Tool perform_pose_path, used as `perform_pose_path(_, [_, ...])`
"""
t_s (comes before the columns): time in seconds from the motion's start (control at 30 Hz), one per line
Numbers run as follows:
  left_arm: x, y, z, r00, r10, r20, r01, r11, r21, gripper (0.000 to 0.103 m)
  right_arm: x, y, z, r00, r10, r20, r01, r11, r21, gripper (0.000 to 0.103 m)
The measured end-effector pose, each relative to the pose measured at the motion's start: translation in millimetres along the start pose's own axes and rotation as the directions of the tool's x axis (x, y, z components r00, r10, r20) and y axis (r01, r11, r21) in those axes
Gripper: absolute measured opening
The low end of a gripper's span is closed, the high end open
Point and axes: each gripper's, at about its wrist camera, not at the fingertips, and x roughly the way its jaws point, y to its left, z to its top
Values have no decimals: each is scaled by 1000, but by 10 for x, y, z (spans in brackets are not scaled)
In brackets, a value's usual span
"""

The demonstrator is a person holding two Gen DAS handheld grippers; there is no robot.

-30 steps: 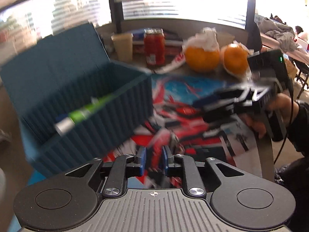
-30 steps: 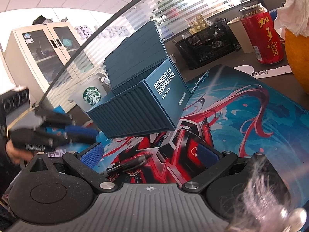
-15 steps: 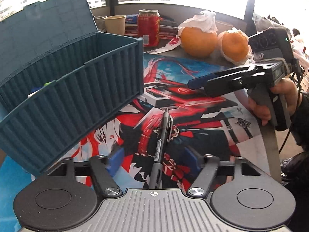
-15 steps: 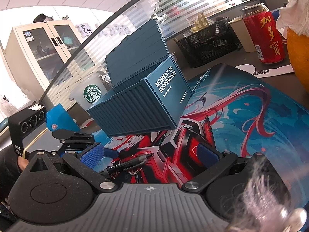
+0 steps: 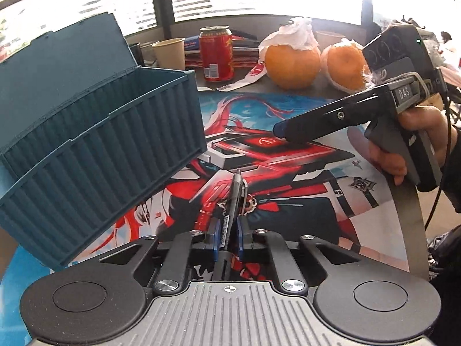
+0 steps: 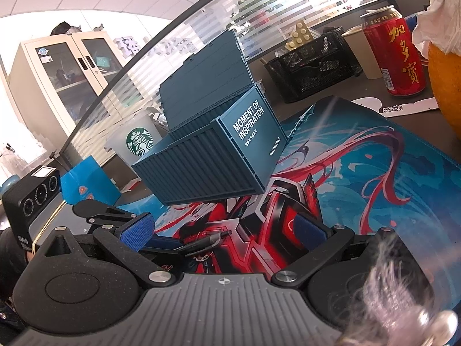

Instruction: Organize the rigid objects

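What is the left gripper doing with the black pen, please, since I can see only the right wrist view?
Observer: The left gripper has its fingers shut on the black pen; they have just been closing on its barrel.
Operator: Which way does the pen's free end point?
Observer: Away from the left gripper, toward your right gripper, passing beside the teal container box without touching it.
Operator: What stands beyond my view's right edge?
Observer: Two oranges behind the mat, to the right of the red can; the one nearer the can has crumpled tissue on top.
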Motion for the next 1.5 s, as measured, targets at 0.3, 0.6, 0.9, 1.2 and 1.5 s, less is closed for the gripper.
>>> perform_pose_path(0.3, [-60, -26, 43, 1000, -4, 13, 4, 1000, -13, 7, -1, 1, 4, 1000, 0, -1, 0, 1000, 0, 103])
perform_pose_path(0.6, [-288, -20, 252, 999, 12, 40, -14, 999, 45, 7, -5, 8, 2, 1000, 0, -1, 0, 1000, -1, 103])
perform_pose_path(0.9, [-641, 259, 676, 991, 74, 114, -83, 993, 78, 7, -6, 9, 2, 1000, 1, -1, -1, 1000, -1, 103])
perform_pose_path(1.2, [-656, 871, 1079, 986, 109, 129, -114, 993, 34, 8, -6, 10, 4, 1000, 1, -1, -1, 1000, -1, 103])
perform_pose_path(1.5, [-204, 1128, 1091, 998, 61, 30, -64, 994, 91, 8, -8, 14, 9, 1000, 3, 0, -3, 1000, -3, 103])
